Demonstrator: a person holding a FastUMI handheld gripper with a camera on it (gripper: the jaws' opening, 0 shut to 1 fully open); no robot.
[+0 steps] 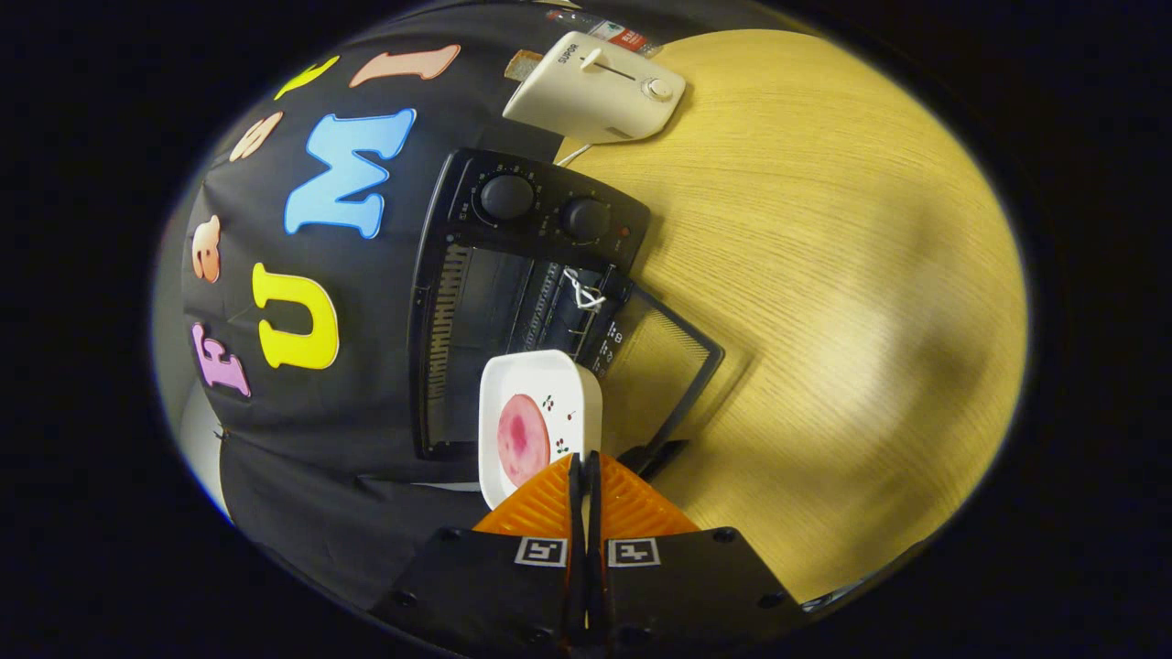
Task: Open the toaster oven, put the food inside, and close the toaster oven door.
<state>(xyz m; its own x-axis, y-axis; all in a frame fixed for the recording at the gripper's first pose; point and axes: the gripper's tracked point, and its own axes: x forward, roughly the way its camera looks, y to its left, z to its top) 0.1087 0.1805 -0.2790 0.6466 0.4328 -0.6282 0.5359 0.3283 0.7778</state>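
Holding the plate (540, 416) by its rim, the hand-held gripper (584, 462) is nearly shut on it, just outside the oven (513, 293) mouth. Keep the plate level over the open door (664, 366), slide it onto the rack, then release.

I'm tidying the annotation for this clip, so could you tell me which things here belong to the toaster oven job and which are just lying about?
Part of the job:
- toaster oven, its door open
- white plate with pink food, held edge-on by the gripper, its fingers shut on the rim

Just lying about:
- white pop-up toaster on the wooden table
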